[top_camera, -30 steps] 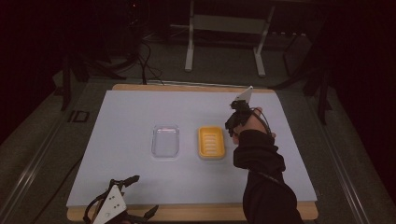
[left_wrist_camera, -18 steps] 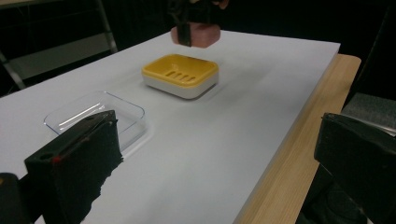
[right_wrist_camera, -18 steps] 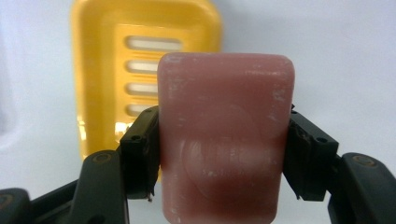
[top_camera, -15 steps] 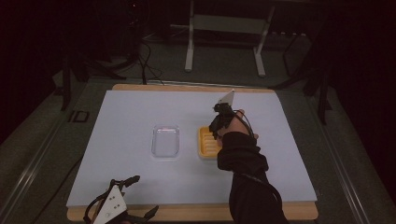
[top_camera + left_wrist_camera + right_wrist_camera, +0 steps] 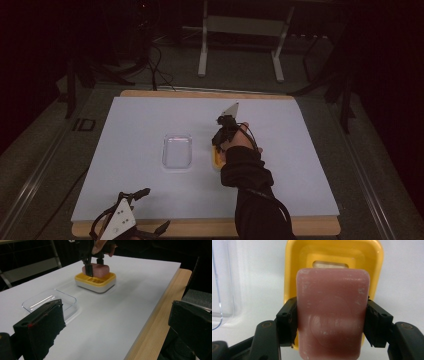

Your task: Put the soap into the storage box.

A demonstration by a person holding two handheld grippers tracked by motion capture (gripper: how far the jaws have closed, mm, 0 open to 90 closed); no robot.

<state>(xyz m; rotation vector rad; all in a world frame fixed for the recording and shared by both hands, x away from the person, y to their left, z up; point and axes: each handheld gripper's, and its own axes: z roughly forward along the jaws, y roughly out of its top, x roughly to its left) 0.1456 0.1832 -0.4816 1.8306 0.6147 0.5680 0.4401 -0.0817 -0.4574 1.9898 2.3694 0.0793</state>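
My right gripper [image 5: 329,322] has its jaws clamped on the two sides of a pink soap bar [image 5: 332,315], holding it over the yellow soap dish [image 5: 96,282], which sits right of centre on the white table [image 5: 300,160]. In the left gripper view the bar appears to sit in the dish. Just left of the dish lies a clear plastic lid [image 5: 177,151]. My left gripper [image 5: 127,222] lies at the near edge, jaws spread wide on nothing.
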